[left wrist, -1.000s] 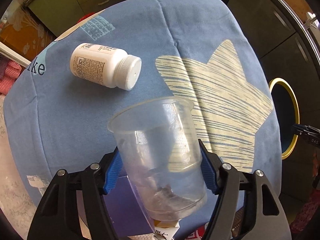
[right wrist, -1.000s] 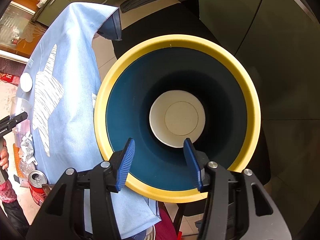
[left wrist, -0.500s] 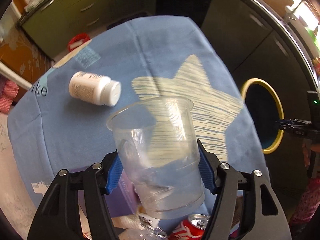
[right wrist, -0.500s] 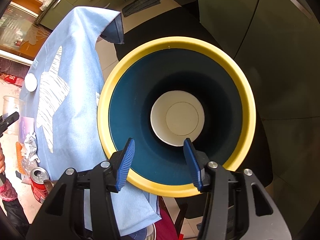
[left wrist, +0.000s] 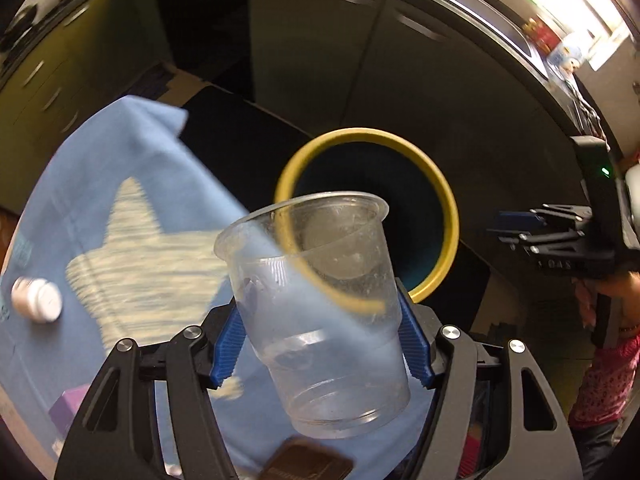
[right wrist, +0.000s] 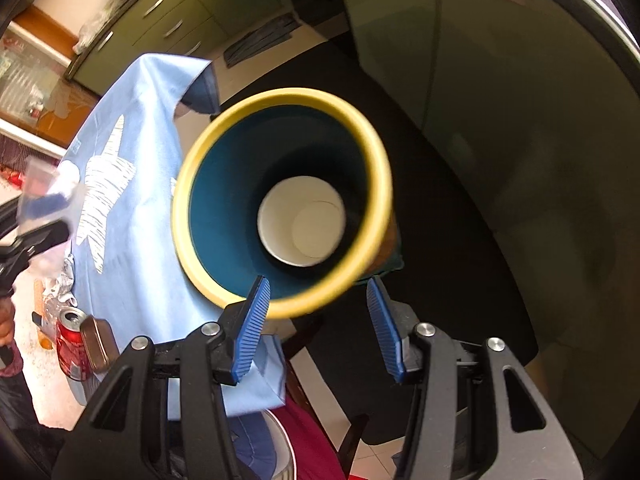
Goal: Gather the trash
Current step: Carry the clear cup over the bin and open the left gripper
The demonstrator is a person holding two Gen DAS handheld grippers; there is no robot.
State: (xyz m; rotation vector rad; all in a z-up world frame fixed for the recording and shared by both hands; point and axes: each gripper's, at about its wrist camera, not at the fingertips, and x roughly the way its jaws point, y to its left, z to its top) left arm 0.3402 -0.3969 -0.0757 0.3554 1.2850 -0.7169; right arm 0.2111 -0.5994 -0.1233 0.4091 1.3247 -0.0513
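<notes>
— So where is the clear plastic cup [left wrist: 320, 312] at this moment?

— Clamped in the left gripper [left wrist: 323, 350], both blue pads pressed on its walls, mouth tilted up and toward the yellow-rimmed bin [left wrist: 436, 184]. The cup hangs in the air just before the bin's mouth, overlapping its near rim in the left wrist view.

— And the right gripper [right wrist: 320, 326]?

— Spread wide, holding nothing. Its fingers sit right below the bin's yellow rim, one on each side of the lower edge; I cannot tell if they touch it. Inside the bin, a white paper cup [right wrist: 302, 222] lies at the bottom.

— What else is left out there?

— Left of the bin, the bench carries a blue cloth with a pale star [left wrist: 132, 248]. A white pill bottle [left wrist: 38, 300] lies on its side on the cloth, well away from the bin. At the cloth's near edge, farther from the bin, stands a red soda can [right wrist: 70, 338] with a brown tin [right wrist: 98, 342] beside it and some crumpled wrapping [right wrist: 60, 296] next to those.
</notes>
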